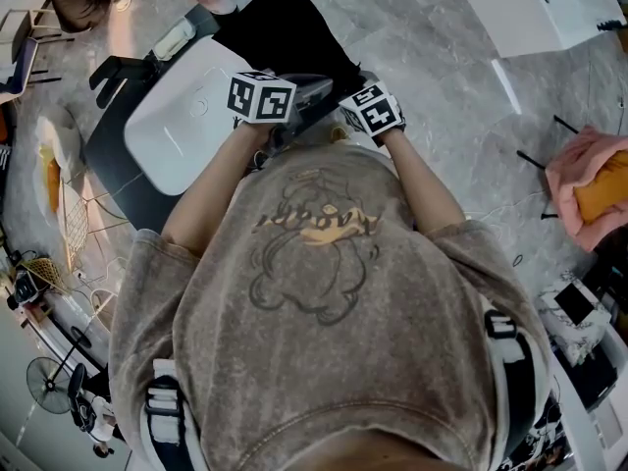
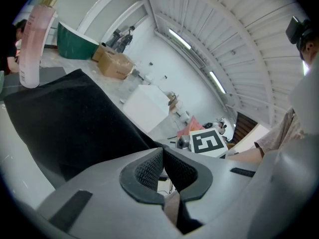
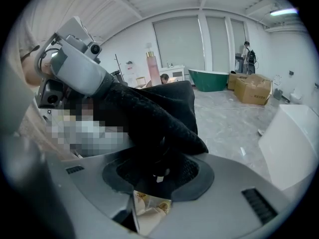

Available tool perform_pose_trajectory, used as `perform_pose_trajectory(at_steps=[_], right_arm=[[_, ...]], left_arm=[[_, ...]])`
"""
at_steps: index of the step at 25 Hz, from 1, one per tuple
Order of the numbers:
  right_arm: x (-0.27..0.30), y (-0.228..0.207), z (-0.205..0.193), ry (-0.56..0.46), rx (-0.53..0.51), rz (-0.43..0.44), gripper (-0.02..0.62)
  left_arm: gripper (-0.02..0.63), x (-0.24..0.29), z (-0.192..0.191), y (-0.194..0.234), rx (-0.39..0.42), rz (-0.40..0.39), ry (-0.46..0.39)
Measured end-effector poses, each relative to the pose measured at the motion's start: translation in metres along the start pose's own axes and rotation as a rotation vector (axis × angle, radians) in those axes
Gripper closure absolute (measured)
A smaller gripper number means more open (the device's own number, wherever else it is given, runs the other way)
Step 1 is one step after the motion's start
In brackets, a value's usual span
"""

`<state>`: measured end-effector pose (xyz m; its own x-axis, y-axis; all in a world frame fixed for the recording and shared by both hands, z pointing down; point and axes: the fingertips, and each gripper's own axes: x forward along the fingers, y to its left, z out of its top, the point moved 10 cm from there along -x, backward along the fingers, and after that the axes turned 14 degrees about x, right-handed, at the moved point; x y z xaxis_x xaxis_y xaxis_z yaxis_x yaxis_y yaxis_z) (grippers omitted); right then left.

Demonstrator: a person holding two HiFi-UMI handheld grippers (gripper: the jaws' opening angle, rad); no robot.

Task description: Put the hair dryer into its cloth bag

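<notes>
The black cloth bag (image 1: 280,29) lies spread over the far end of a white basin top (image 1: 172,130). My left gripper (image 1: 261,97) is shut, and the bag's edge (image 2: 75,118) runs right into its meeting pads (image 2: 149,171). My right gripper (image 1: 373,110) is close beside it and is closed on a bunched fold of the bag (image 3: 159,113), with a dark cord end between its pads (image 3: 187,171). A grey shape (image 1: 309,91) shows between the two marker cubes. I cannot tell whether it is the hair dryer, which I cannot make out anywhere else.
A tall pink bottle (image 2: 34,41) stands behind the bag. On the grey marble floor are a green tub (image 3: 212,78), cardboard boxes (image 3: 251,88) and a white cabinet (image 1: 535,8). A pink cloth heap (image 1: 589,189) lies at the right. My own torso fills the lower head view.
</notes>
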<state>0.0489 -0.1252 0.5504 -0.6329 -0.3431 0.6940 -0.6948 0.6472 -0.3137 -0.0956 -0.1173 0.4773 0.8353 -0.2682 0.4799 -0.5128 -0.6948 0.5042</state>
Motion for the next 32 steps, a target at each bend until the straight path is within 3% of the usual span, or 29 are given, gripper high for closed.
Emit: perform_pose_trajectory(at_steps=[12, 21, 32], right_arm=[[-0.029, -0.009, -0.016, -0.032, 0.044, -0.039, 0.419], [-0.079, -0.032, -0.037, -0.099, 0.171, -0.109, 0.44], [-0.095, -0.035, -0.022, -0.162, 0.195, -0.105, 0.453]], left_arm=[[0.58, 0.01, -0.007, 0.001, 0.002, -0.001, 0.03], [0.58, 0.033, -0.025, 0.003, 0.001, -0.018, 0.089], [0.58, 0.058, -0.044, 0.007, 0.031, -0.005, 0.164]])
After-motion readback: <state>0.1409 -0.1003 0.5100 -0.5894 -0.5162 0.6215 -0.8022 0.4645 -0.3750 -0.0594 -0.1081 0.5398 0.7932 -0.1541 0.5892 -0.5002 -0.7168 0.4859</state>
